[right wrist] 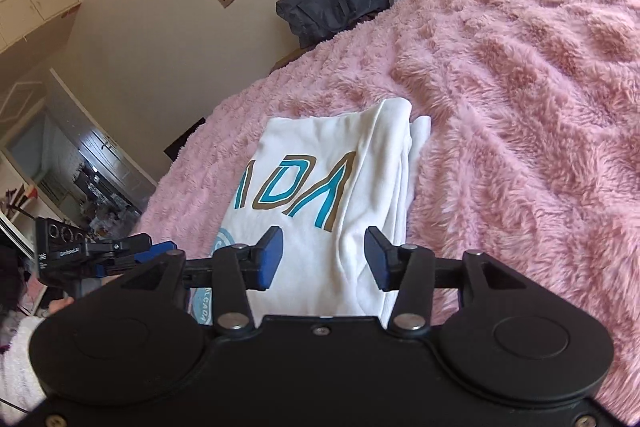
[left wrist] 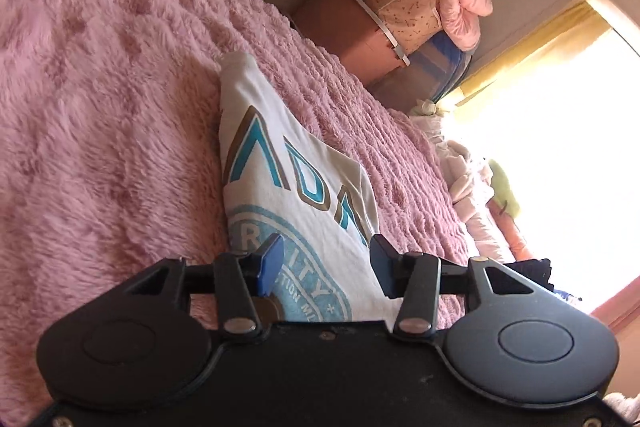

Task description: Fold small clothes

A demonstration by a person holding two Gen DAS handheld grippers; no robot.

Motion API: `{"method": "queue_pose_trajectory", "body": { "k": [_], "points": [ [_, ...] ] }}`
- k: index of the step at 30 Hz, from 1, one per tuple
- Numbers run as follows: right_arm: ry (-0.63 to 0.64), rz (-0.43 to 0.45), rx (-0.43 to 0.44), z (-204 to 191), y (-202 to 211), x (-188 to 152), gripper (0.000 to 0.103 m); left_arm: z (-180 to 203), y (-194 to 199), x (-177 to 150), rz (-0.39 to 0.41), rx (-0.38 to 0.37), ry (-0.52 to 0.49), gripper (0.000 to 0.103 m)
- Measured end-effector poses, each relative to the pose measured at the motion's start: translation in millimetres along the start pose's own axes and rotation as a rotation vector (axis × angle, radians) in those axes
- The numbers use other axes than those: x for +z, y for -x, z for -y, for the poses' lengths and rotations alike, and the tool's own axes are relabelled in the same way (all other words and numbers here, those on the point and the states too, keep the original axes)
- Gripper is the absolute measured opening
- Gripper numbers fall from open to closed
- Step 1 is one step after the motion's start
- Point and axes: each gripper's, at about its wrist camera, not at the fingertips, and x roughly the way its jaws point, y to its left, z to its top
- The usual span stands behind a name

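From the left wrist we see our left gripper with its jaws apart and nothing pinched, poised over one white T-shirt with teal-and-tan lettering. The shirt lies folded into a narrow strip on the pink plush blanket, near the edge that faces the bright window.

From the right wrist, our right gripper is likewise open and empty — the same single shirt lies below it, side layers doubled over along its right edge. The left gripper shows at the left, beside the shirt.

We judge the lengthwise folds done. Next, we think, both grippers should pinch the near end and carry it over to the far end — two grippers, one garment.
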Motion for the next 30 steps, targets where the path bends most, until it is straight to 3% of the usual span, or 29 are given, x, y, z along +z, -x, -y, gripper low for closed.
{"method": "queue_pose_trajectory", "body": {
  "k": [3,8,14,25,29,30],
  "points": [
    [-0.099,-0.013,0.042,23,0,1,0.053,-31,-4,4,-0.009,-0.013,0.115,0.05],
    [-0.19,-0.059,0.075,49,-12,-5,0.054,-56,-21,3,-0.032,-0.02,0.194,0.05],
    [-0.201,-0.111,0.099,59,-38,-8,0.058,-66,-50,8,-0.076,-0.055,0.212,0.05],
    [-0.247,-0.127,0.2,64,-90,15,0.069,-71,-95,31,-0.138,-0.114,0.24,0.05],
    [-0.231,-0.13,0.196,56,-105,17,0.069,-65,-114,29,-0.143,-0.117,0.249,0.045],
    [-0.223,-0.125,0.187,53,-105,16,0.06,-60,-115,29,-0.141,-0.112,0.228,0.044]
  ]
}}
